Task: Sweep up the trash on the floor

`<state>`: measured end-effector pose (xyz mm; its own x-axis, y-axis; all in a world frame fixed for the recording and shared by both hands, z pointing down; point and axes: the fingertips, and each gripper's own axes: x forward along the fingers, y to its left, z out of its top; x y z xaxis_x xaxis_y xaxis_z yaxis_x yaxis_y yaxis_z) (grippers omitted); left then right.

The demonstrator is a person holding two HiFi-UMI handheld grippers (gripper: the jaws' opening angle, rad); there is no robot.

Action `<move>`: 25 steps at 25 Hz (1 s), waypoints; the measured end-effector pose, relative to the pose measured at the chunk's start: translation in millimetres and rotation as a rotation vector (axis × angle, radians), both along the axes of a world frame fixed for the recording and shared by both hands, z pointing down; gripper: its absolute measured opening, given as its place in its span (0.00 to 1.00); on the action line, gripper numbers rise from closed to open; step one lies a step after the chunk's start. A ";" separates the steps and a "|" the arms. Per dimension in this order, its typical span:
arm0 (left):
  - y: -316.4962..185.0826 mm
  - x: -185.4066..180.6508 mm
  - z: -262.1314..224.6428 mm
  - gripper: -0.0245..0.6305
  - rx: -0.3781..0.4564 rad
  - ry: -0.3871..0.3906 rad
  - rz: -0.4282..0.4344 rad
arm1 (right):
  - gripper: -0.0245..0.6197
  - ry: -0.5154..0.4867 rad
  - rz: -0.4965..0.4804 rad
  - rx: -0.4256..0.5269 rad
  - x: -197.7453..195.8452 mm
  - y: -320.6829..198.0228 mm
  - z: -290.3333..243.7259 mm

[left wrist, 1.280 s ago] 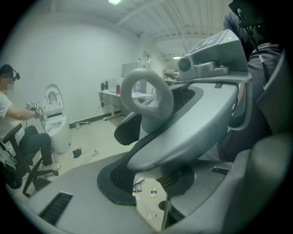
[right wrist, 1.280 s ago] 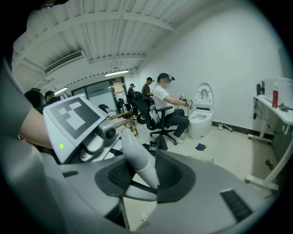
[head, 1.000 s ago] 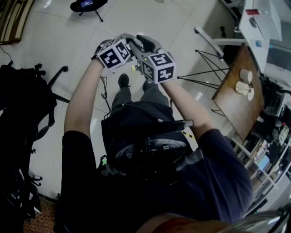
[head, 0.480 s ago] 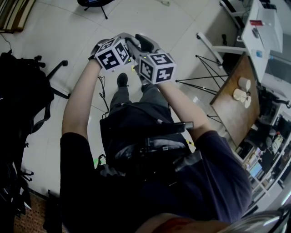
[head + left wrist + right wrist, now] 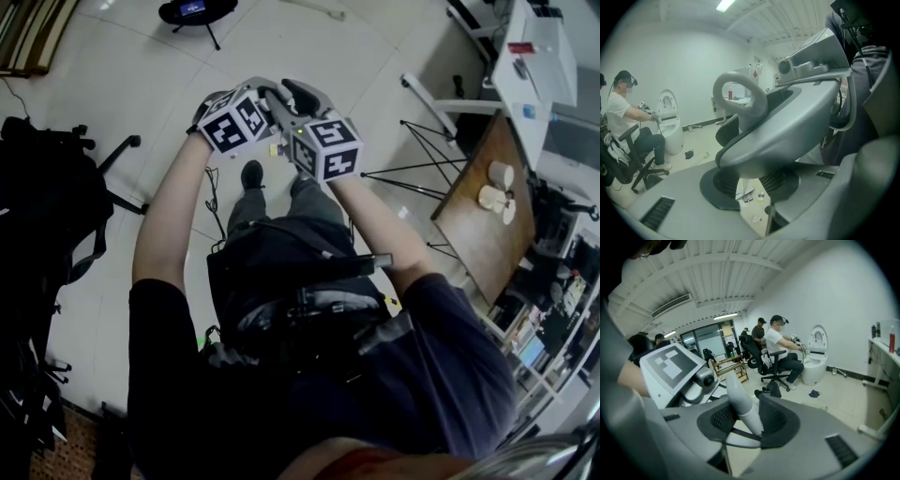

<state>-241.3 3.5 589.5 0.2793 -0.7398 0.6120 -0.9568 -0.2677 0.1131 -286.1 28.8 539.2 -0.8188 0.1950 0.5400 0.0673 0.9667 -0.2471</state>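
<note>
Both grippers are held close together above the pale tiled floor (image 5: 122, 94). In the head view my left gripper (image 5: 258, 87) and right gripper (image 5: 302, 94) almost touch. A pale grey handle (image 5: 740, 404) with a loop end (image 5: 761, 101) stands between the right gripper's (image 5: 750, 423) dark pads, which sit against it. The left gripper's (image 5: 752, 188) jaws stand a little apart with nothing between them. Through that gap I see small trash on the floor: a dark scrap (image 5: 748, 197), a yellow bit (image 5: 761, 196) and a white scrap (image 5: 756, 219). The right gripper's body hides much of the left gripper view.
A wooden table (image 5: 478, 234) with cups (image 5: 495, 187) stands at the right, with black stand legs (image 5: 412, 150) beside it. Dark chairs and bags (image 5: 47, 206) fill the left. A seated person (image 5: 780, 350) and a white toilet (image 5: 816, 357) are across the room.
Both grippers have drifted slightly together, still side by side. The handle stays between the right jaws.
</note>
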 end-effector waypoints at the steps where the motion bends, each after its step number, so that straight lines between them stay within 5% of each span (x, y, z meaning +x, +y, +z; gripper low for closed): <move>1: -3.1 2.5 0.0 0.19 -0.001 0.007 -0.002 | 0.27 -0.001 -0.036 0.044 2.3 -2.7 -0.7; 5: -23.7 14.8 -4.6 0.19 0.018 0.018 -0.010 | 0.22 -0.035 -0.156 0.173 15.2 -19.8 -6.8; 13: -86.2 32.7 -24.4 0.19 0.071 0.045 -0.048 | 0.21 -0.126 -0.185 0.223 36.9 -84.0 -29.2; 25: -162.3 43.4 -160.8 0.33 0.273 0.043 -0.178 | 0.21 -0.452 -0.405 -0.064 70.2 -155.9 -173.9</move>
